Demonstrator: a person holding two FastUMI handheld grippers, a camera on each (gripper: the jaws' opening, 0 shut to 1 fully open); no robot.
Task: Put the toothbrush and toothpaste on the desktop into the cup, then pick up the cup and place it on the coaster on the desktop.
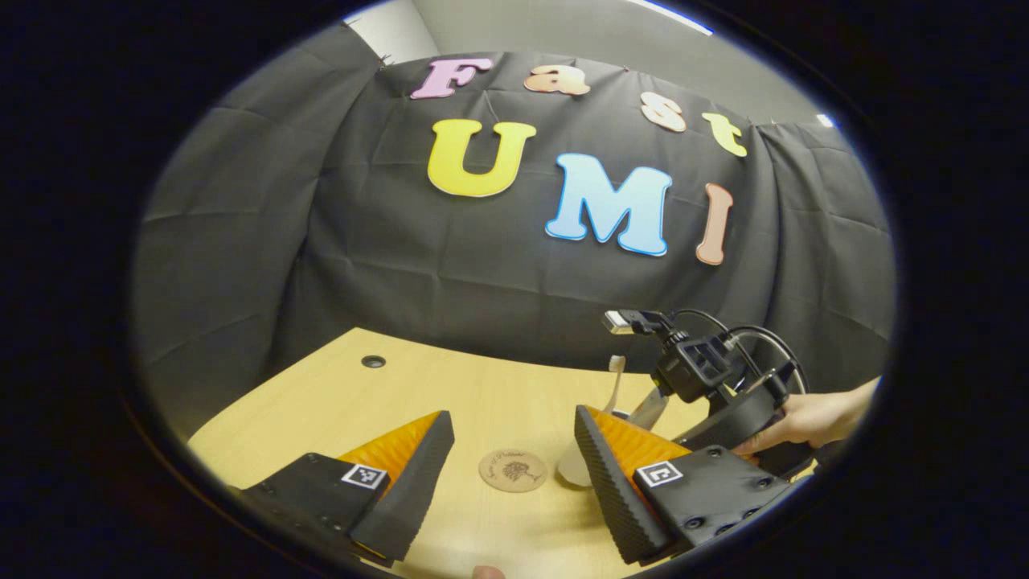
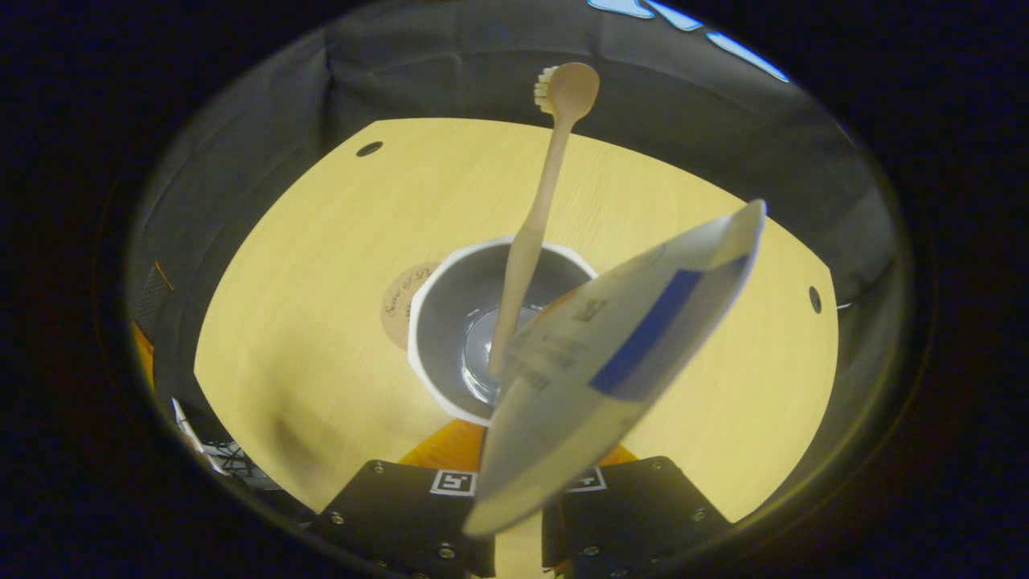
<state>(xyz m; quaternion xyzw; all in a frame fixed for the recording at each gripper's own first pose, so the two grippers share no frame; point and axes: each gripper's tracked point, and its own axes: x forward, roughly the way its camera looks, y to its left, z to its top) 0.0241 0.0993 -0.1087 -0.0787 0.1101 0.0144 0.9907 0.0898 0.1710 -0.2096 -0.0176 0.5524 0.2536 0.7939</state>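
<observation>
Left gripper view: left tool (image 1: 514, 458) spread wide, holding nothing, above the surface (image 1: 450, 402); coaster (image 1: 513, 470) just beside the cup (image 1: 572, 466). Right gripper view: right tool (image 2: 514, 490) clamped on the toothpaste tube (image 2: 595, 362) over the cup (image 2: 450, 322); toothbrush (image 2: 534, 225) standing inside the cup.

one toothbrush (image 2: 537, 217), one toothpaste (image 2: 611, 354), one cup (image 2: 438, 322), one coaster (image 1: 513, 470)

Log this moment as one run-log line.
left gripper: open, idle | right gripper: shut on toothpaste over cup | toothbrush: in cup | coaster: bare
</observation>
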